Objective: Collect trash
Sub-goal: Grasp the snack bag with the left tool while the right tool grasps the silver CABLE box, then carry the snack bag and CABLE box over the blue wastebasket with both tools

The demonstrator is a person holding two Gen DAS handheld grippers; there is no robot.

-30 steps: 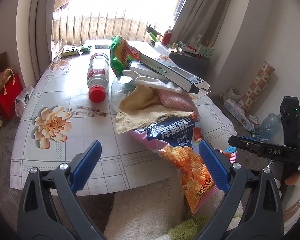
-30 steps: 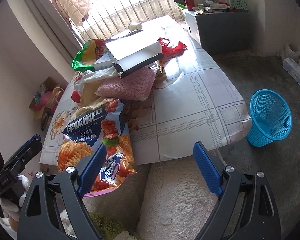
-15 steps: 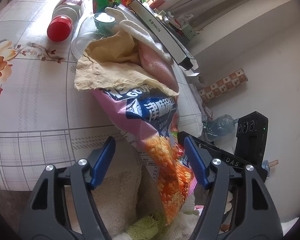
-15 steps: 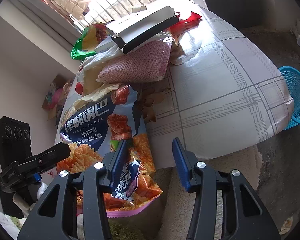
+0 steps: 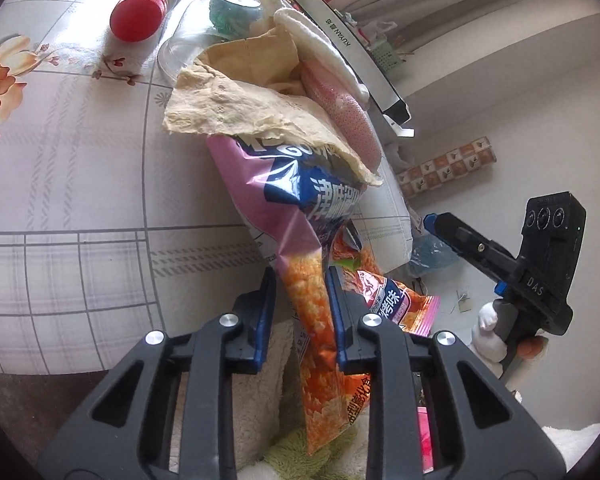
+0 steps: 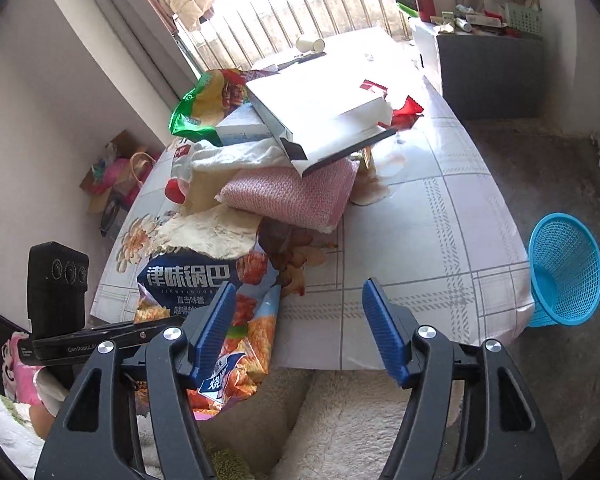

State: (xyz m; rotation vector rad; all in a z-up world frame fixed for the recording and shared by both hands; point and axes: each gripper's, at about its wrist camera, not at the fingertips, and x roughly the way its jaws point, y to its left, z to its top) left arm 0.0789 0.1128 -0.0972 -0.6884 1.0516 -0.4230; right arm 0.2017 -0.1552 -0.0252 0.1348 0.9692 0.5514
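- Where the left wrist view centres: left gripper [image 5: 302,300] clenched on the hanging end of the snack bag [image 5: 296,216], blue fingers [image 5: 265,312] pressing the crumpled foil from both sides.
- Bag draped over the table [image 5: 60,200] edge, upper end tucked under tan paper [image 5: 240,100] mid-frame.
- Red-capped bottle [image 5: 140,12] lying upper left.
- Right gripper [image 5: 480,248] seen at right edge.
- In the right wrist view: right gripper [image 6: 296,328] released, jaws wide apart, nothing between.
- Snack bag [image 6: 220,300] lower left, behind the left finger.
- Blue basket [image 6: 564,272] on floor, right edge, beside the table [image 6: 420,240].
- Pink cloth [image 6: 292,196] and white box [image 6: 320,120] stacked at centre.
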